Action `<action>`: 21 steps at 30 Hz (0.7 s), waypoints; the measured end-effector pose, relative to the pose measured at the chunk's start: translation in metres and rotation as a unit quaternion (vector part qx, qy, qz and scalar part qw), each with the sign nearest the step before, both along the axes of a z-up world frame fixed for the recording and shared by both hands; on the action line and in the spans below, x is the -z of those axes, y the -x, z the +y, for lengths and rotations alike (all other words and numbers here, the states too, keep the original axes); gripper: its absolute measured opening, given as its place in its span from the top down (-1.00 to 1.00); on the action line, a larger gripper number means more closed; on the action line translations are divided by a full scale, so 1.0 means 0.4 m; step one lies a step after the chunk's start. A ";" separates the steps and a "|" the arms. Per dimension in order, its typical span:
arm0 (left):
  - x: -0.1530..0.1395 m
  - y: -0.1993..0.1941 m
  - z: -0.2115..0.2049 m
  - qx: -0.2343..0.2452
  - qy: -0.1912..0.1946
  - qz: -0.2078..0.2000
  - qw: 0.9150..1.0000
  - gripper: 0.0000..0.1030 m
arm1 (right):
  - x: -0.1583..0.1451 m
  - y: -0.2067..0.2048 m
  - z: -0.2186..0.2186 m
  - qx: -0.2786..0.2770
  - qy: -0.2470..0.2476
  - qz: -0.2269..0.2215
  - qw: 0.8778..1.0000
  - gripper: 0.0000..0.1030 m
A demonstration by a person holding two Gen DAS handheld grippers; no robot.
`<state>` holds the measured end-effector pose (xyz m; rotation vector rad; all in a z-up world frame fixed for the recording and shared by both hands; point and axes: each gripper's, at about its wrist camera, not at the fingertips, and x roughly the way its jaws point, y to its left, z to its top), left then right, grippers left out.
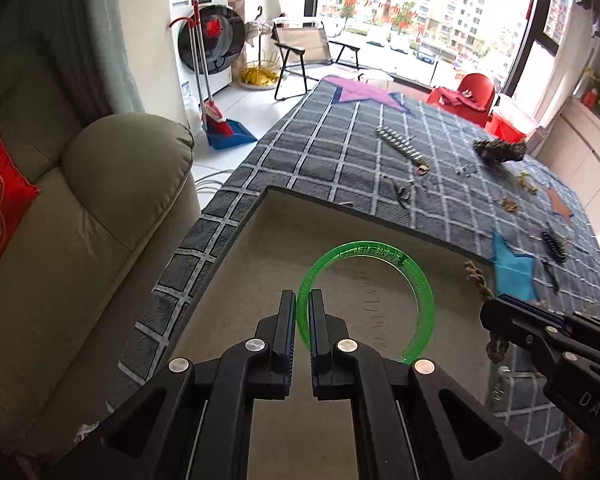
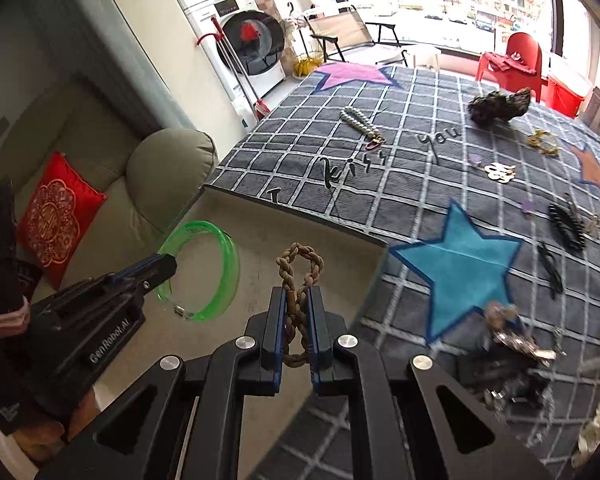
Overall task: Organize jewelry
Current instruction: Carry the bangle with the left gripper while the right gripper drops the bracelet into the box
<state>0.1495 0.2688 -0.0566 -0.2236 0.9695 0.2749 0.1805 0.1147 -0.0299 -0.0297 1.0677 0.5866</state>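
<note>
Two pieces are being carried over a beige tray (image 1: 236, 280): the left gripper (image 1: 302, 308) is pinching a green bangle (image 1: 422, 280), and the right gripper (image 2: 296, 312) is clamping a brown braided bracelet (image 2: 300, 260). Both seem ready for release, which calls for lowering and parting the fingers. More jewelry is lying toward 1 o'clock on the checked cloth (image 2: 400, 184); a sofa (image 1: 80, 220) is sitting at 9 o'clock.

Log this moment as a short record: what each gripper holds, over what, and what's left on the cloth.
left gripper: shut on green bangle
right gripper: shut on braided cord
below both: beige tray
surface: checked cloth
still on cloth: pearl strand, black clip, gold charm
</note>
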 end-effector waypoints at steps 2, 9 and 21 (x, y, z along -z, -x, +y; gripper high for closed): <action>0.022 -0.017 0.010 -0.003 -0.002 0.015 1.000 0.84 | 0.019 -0.021 0.014 -0.001 0.002 0.010 1.000 0.79; 0.063 -0.040 0.017 -0.004 -0.010 0.039 0.999 0.84 | 0.093 -0.076 0.054 -0.001 0.025 0.034 0.999 0.79; 0.033 -0.028 -0.004 -0.009 -0.045 0.032 0.998 0.84 | 0.082 -0.071 0.038 0.001 0.006 0.041 0.999 0.03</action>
